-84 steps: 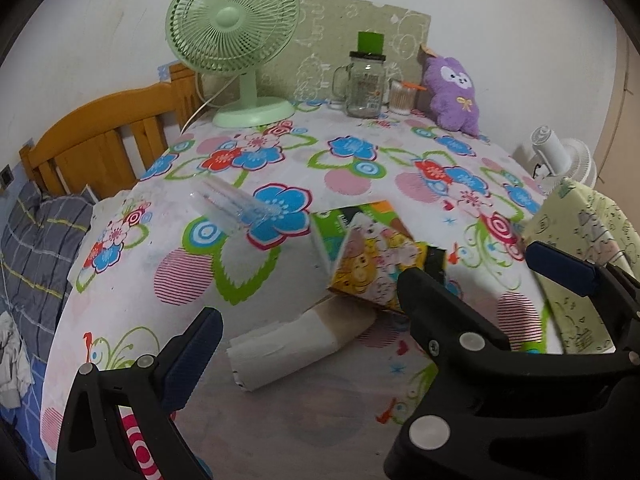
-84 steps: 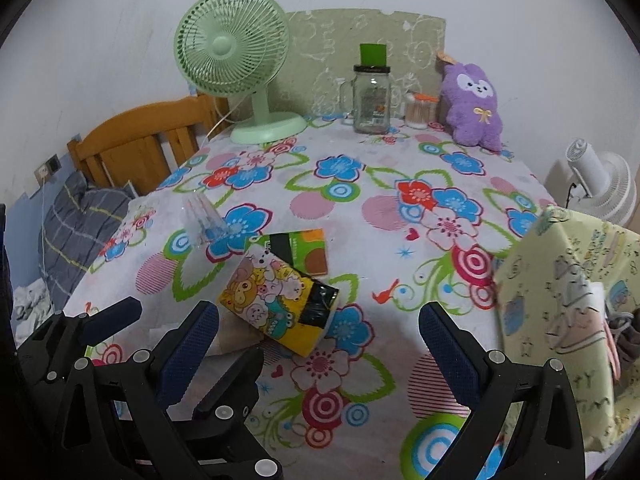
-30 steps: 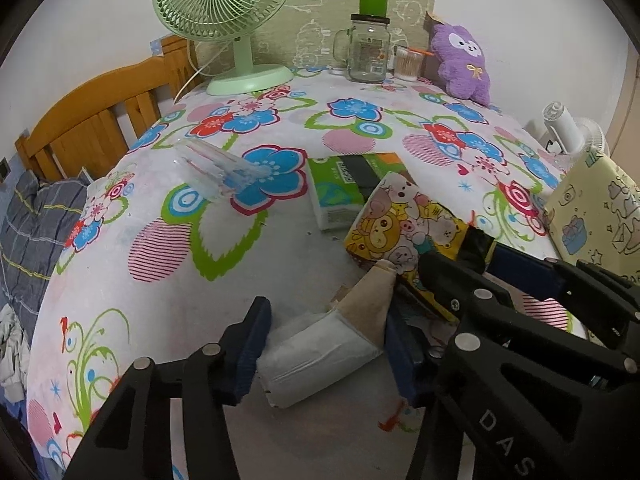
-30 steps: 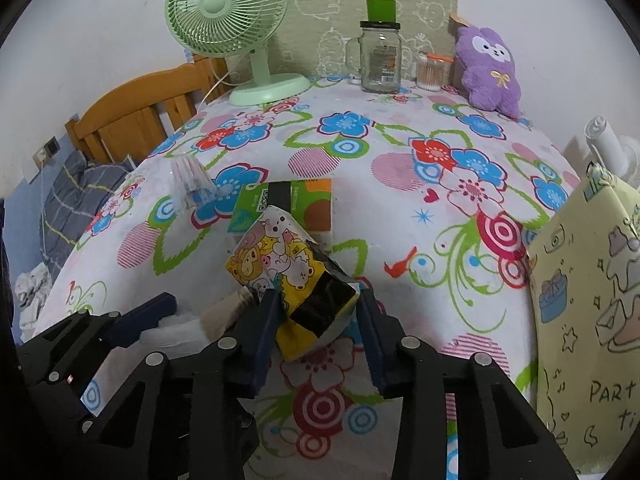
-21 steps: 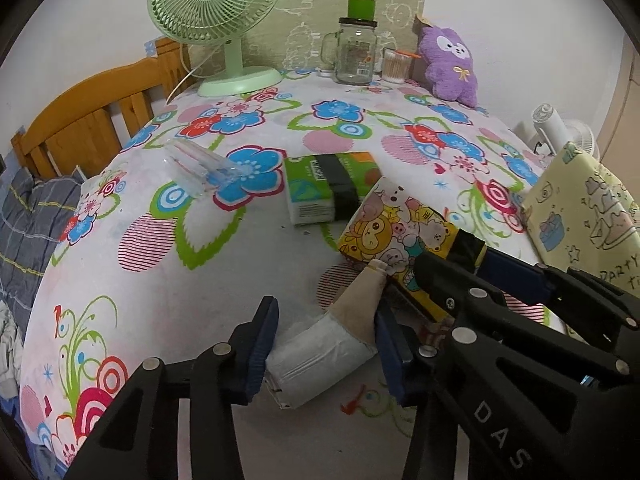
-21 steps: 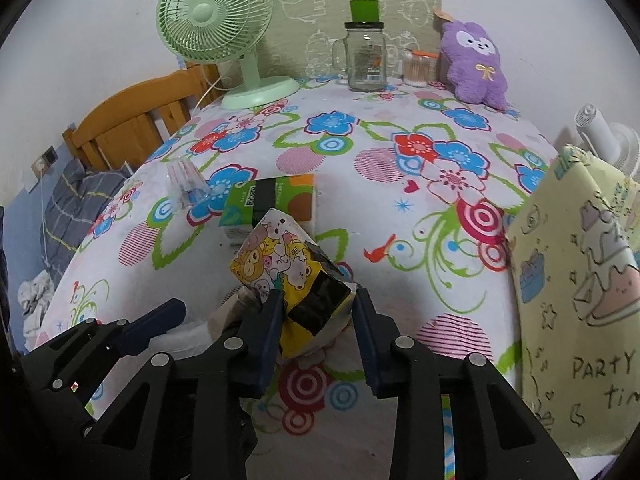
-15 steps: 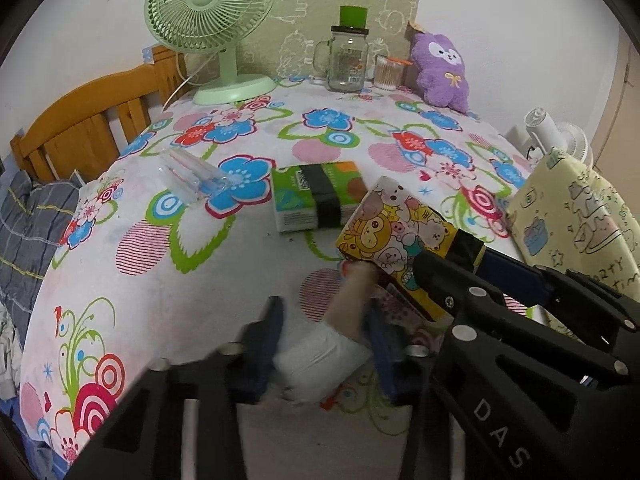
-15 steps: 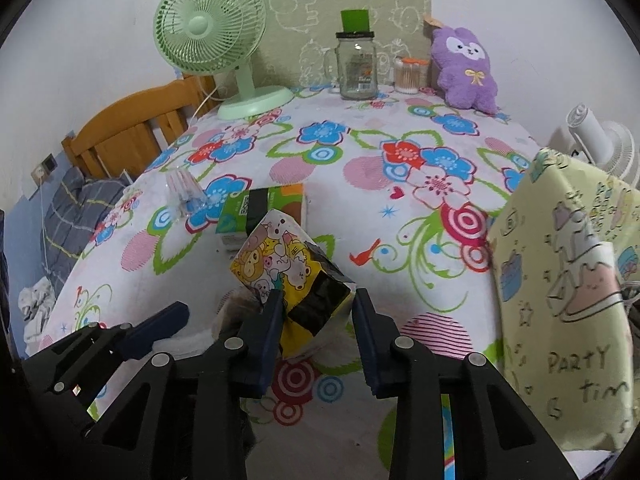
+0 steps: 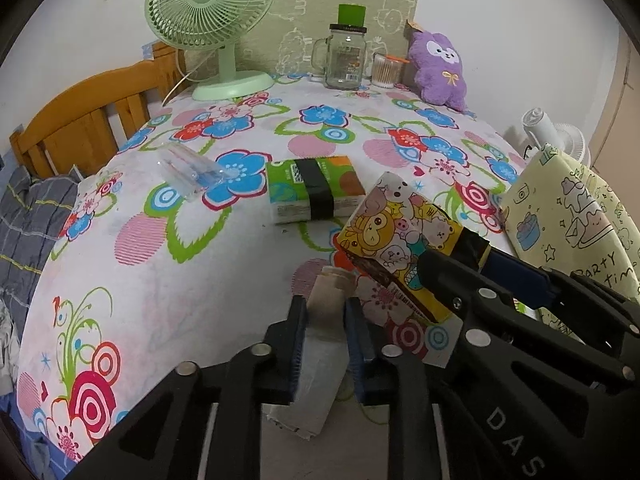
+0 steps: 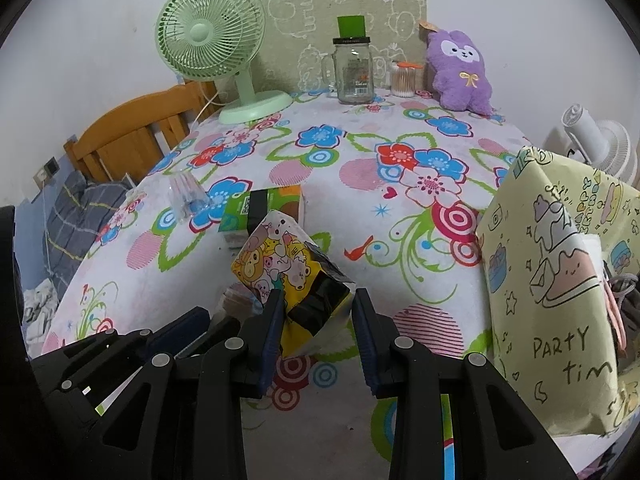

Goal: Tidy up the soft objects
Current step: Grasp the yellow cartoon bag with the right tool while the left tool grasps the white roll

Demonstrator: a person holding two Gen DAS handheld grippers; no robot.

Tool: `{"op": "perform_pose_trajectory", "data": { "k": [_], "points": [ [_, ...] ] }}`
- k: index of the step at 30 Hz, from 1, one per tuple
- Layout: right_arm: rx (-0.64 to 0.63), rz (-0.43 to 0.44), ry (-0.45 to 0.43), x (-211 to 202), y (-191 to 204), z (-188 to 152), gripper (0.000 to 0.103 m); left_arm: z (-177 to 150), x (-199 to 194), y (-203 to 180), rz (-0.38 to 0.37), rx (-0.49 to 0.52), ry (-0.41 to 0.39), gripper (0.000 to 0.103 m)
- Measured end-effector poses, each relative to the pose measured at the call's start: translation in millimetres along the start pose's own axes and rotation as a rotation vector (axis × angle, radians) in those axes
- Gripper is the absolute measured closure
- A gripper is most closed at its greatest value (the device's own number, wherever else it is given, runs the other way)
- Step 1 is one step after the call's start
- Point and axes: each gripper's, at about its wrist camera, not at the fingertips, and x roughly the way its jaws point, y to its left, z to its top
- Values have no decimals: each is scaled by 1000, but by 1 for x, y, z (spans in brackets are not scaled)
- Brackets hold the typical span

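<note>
The tissue packs are the job here: both are gripped, and I judge the lifting step is in hand. The left gripper (image 9: pixel 325 336) has just been closing and now pinches the white pack (image 9: pixel 316 364), low in its view at 6 o'clock. The right gripper (image 10: pixel 316 320) is clenched on the cartoon pack (image 10: pixel 288 276), yellow with a black band, crumpled at the squeeze. Next, both likely need carrying toward the paper bag (image 10: pixel 560 292) at 3 o'clock without letting them slip. A green pack (image 9: pixel 316 188) lies on the table (image 9: pixel 160 280) at 12 o'clock.
</note>
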Motion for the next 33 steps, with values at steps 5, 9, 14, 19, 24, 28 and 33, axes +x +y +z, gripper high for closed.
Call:
{"op": "perform_pose_trajectory", "data": {
  "k": [5, 9, 14, 19, 24, 28, 33],
  "points": [
    [2, -3, 10, 4, 0, -1, 66, -5, 5, 1, -5, -2, 26, 72],
    [8, -5, 21, 7, -2, -2, 66, -6, 5, -1, -10, -1, 27, 73],
    [16, -6, 26, 7, -5, -3, 66, -6, 5, -3, -24, 1, 31, 83],
    [24, -7, 15, 1, -9, -1, 66, -2, -1, -9, -29, 0, 13, 85],
    [32, -8, -7, -10, -13, 4, 66, 5, -11, -16, -30, 3, -13, 86],
    [35, -10, -31, -21, -16, 10, 66, 11, -21, -22, -29, 9, -38, 86],
    [35, -11, -65, -38, -18, 16, 66, 17, -34, -28, -27, 15, -64, 86]
  ]
}}
